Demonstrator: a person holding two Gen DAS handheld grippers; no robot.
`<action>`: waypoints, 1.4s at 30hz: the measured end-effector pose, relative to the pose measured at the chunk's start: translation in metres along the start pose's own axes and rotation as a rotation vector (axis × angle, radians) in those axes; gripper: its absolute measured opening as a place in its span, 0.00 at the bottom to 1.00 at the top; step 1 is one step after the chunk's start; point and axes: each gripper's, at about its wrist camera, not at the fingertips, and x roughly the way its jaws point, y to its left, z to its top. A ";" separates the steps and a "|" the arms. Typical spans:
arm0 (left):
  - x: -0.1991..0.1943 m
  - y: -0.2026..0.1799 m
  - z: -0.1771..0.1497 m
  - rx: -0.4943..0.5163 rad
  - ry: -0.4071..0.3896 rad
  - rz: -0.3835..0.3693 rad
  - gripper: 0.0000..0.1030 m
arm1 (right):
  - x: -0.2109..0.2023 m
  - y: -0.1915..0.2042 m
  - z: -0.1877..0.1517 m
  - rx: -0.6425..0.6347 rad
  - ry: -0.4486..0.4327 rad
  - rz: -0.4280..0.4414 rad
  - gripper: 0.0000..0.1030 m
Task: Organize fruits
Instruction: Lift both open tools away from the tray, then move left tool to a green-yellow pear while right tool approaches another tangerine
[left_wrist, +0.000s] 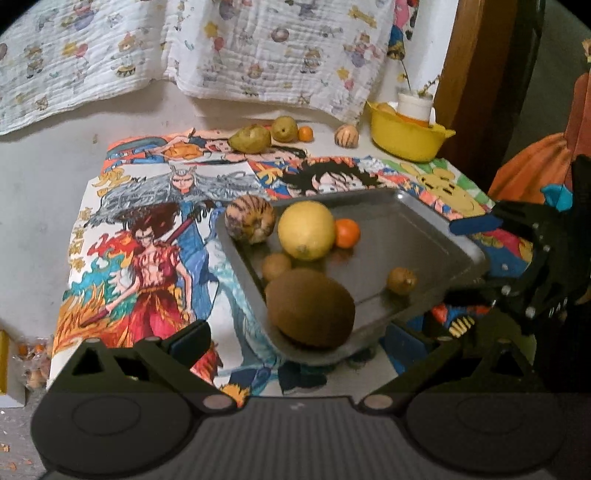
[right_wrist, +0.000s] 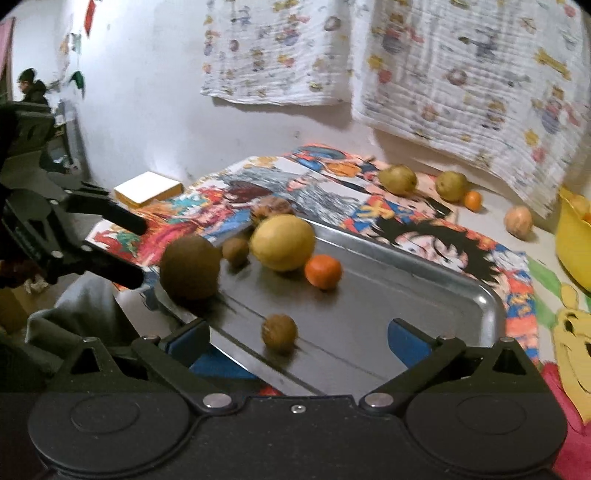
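Observation:
A metal tray (left_wrist: 369, 194) (right_wrist: 480, 291) lies on a cartoon-print cloth. It holds a striped melon (left_wrist: 250, 219), a big yellow citrus (left_wrist: 306, 230) (right_wrist: 282, 242), a small orange (left_wrist: 347, 232) (right_wrist: 323, 271), a large brown fruit (left_wrist: 310, 308) (right_wrist: 190, 267) and two small brown fruits (left_wrist: 402, 280) (right_wrist: 279, 332). My left gripper (left_wrist: 295, 343) (right_wrist: 120, 245) is open at the tray's near corner, astride the large brown fruit. My right gripper (right_wrist: 299, 339) (left_wrist: 467, 267) is open over the tray's edge, its pads clear of the small brown fruit between them.
Two pears (left_wrist: 249, 138) (right_wrist: 398, 179), a small orange (left_wrist: 305, 133) and a striped fruit (left_wrist: 346, 136) lie along the cloth's far edge. A yellow bowl (left_wrist: 406, 136) (right_wrist: 574, 240) stands far right. A white box (right_wrist: 147, 188) sits far left; a person (right_wrist: 31, 88) is in the background.

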 end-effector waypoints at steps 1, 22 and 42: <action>0.001 0.000 -0.001 0.001 0.008 -0.001 1.00 | -0.002 -0.002 -0.002 0.006 0.007 -0.012 0.99; 0.009 0.021 0.018 0.038 0.137 0.027 1.00 | -0.005 -0.041 -0.011 0.094 0.056 -0.142 0.99; 0.036 0.060 0.082 -0.040 0.079 0.095 1.00 | 0.038 -0.082 0.029 0.082 0.074 -0.149 0.99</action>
